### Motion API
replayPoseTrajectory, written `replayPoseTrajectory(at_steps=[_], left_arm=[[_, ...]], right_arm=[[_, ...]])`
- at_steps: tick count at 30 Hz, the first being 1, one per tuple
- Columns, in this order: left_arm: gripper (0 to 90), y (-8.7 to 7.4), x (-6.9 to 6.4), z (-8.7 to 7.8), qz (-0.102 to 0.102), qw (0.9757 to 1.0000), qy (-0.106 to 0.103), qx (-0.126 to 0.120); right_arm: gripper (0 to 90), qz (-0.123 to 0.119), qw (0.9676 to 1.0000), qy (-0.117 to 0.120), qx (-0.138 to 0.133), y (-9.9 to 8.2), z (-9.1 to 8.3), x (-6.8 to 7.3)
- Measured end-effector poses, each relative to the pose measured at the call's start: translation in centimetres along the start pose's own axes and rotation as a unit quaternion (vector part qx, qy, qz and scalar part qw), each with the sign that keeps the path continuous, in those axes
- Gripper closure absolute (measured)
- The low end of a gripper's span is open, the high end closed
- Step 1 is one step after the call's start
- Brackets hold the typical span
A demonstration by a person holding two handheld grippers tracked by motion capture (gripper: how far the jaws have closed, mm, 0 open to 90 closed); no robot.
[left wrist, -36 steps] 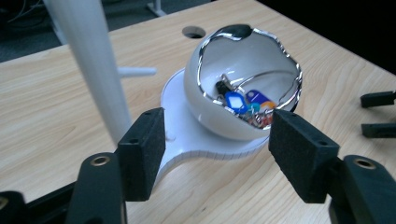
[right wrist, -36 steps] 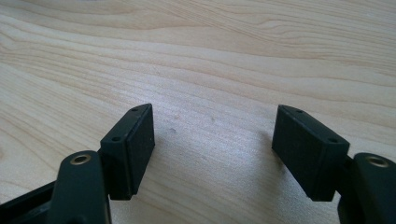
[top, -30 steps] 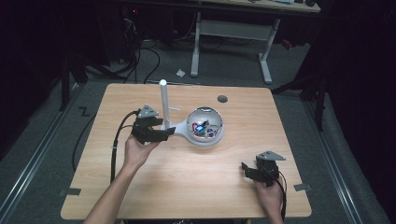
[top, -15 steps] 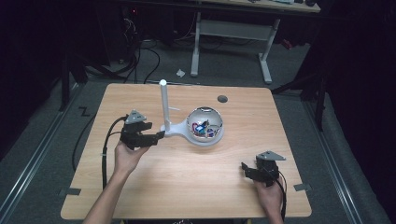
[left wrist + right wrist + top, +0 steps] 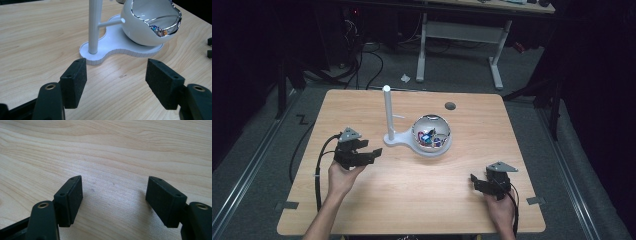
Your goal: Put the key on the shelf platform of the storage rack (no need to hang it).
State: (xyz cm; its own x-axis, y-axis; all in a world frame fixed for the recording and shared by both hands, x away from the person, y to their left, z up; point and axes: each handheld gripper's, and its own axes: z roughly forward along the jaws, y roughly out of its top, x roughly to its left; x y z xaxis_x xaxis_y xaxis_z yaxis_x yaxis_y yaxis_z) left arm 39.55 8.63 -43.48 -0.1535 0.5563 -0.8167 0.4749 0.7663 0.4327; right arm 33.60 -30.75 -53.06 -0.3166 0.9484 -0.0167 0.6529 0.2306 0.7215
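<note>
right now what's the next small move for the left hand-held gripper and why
Probably ease the left hand-held gripper forward toward the white stand. Its jaws stand open with nothing between them, and bare table still separates them from the stand's base, where the post rises beside the white bowl.

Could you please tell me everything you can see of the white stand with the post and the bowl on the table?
The white stand has a flat, curvy-edged base that looks like matte plastic and lies flat on the wooden table, towards its far middle. At one end a round upright post rises, with a thin peg sticking out sideways. On the other end sits a glossy white bowl with a wavy silver rim, tilted, holding small colourful pieces too small to identify. Nothing else touches it; the left gripper is open, short of the base.
</note>
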Motion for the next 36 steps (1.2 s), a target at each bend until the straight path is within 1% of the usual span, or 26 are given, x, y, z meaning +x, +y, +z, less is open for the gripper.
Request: replayPoseTrajectory(at_steps=[1,2,4,5,7,8,9,10,11,12,13,17,20,21,22,23,25,26,27,28,29,30,32,33,34,36], left_arm=[[33.8,0.0,0.2,-0.1,-0.012,0.9999,0.006,-0.003],[33.8,0.0,0.2,-0.1,-0.012,0.9999,0.006,-0.003],[33.9,0.0,0.6,-0.2,-0.006,1.0000,0.003,-0.004],[33.8,0.0,0.7,-0.3,-0.009,0.9999,0.004,-0.003],[33.8,0.0,1.1,-0.4,-0.005,1.0000,0.004,-0.004],[33.7,-0.1,1.3,-0.4,-0.012,0.9999,0.011,-0.005],[33.7,-0.1,1.4,-0.5,-0.013,0.9998,0.010,-0.004],[33.7,-0.2,1.6,-0.5,-0.010,0.9999,0.009,-0.003],[33.7,-0.2,1.7,-0.5,-0.013,0.9998,0.012,-0.004],[33.6,-0.2,1.8,-0.5,-0.009,0.9999,0.012,-0.006],[33.6,-0.3,1.8,-0.6,-0.018,0.9997,0.016,-0.006],[33.5,-0.3,2.2,-0.6,-0.018,0.9997,0.015,-0.004],[33.5,-0.7,2.6,-0.6,-0.021,0.9995,0.022,-0.006],[33.5,-0.7,2.7,-0.6,-0.020,0.9995,0.023,-0.006],[33.5,-0.8,3.0,-0.6,-0.015,0.9996,0.022,-0.004],[33.5,-0.8,3.1,-0.6,-0.020,0.9995,0.025,-0.004],[33.4,-0.8,3.3,-0.5,-0.019,0.9995,0.025,-0.004],[33.4,-0.8,3.6,-0.5,-0.021,0.9993,0.029,-0.006],[33.5,-0.9,3.5,-0.5,-0.034,0.9987,0.037,-0.007],[33.5,-0.9,3.9,-0.4,-0.019,0.9993,0.030,-0.007],[33.4,-1.0,3.8,-0.4,-0.028,0.9989,0.037,-0.008],[33.5,-1.0,4.1,-0.4,-0.019,0.9993,0.032,-0.009],[33.5,-1.0,4.3,-0.4,-0.017,0.9993,0.032,-0.009],[33.5,-1.1,4.4,-0.3,-0.025,0.9990,0.037,-0.009],[33.4,-1.1,4.4,-0.3,-0.027,0.9988,0.039,-0.009],[33.4,-1.2,4.6,-0.3,-0.025,0.9989,0.039,-0.009]], right_arm=[[30.0,0.000,1.0000,0.000,0.000,0.0,0.0,0.0],[30.0,0.000,1.0000,0.000,0.000,0.0,0.0,0.0],[30.1,0.000,1.0000,0.000,0.000,0.0,0.0,0.0],[30.0,0.000,1.0000,0.000,0.000,0.0,0.0,0.0],[30.1,0.000,1.0000,0.000,0.000,0.0,0.0,0.0],[30.0,0.000,1.0000,0.000,0.000,0.0,0.0,0.0],[30.1,0.000,1.0000,0.000,0.000,0.0,0.0,0.0],[30.0,0.000,1.0000,0.000,0.000,0.0,0.0,0.0],[30.0,0.000,1.0000,0.000,0.000,0.0,0.0,0.0],[30.0,0.000,1.0000,0.000,0.000,0.0,0.0,0.0],[30.0,0.000,1.0000,0.000,0.000,0.0,0.0,0.0],[30.0,0.000,1.0000,0.000,0.000,0.0,0.0,0.0],[30.0,0.000,1.0000,0.000,0.000,0.0,0.0,0.0],[30.0,0.000,1.0000,0.000,0.000,0.0,0.0,0.0],[30.0,0.000,1.0000,0.000,0.000,0.0,0.0,0.0],[30.0,0.000,1.0000,0.000,0.000,0.0,0.0,0.0],[30.0,0.000,1.0000,0.000,0.000,0.0,0.0,0.0],[30.0,0.000,1.0000,0.000,0.000,0.0,0.0,0.0],[30.0,0.000,1.0000,0.000,0.000,0.0,0.0,0.0],[30.0,0.000,1.0000,0.000,0.000,0.0,0.0,0.0],[30.0,0.000,1.0000,0.000,0.000,0.0,0.0,0.0],[30.0,0.000,1.0000,0.000,0.000,0.0,0.0,0.0],[30.0,0.000,1.0000,0.000,0.000,0.0,0.0,0.0],[30.0,0.000,1.0000,0.000,0.000,0.0,0.0,0.0],[30.0,0.000,1.0000,0.000,0.000,0.0,0.0,0.0],[30.0,0.000,1.0000,0.000,0.000,0.0,0.0,0.0]])
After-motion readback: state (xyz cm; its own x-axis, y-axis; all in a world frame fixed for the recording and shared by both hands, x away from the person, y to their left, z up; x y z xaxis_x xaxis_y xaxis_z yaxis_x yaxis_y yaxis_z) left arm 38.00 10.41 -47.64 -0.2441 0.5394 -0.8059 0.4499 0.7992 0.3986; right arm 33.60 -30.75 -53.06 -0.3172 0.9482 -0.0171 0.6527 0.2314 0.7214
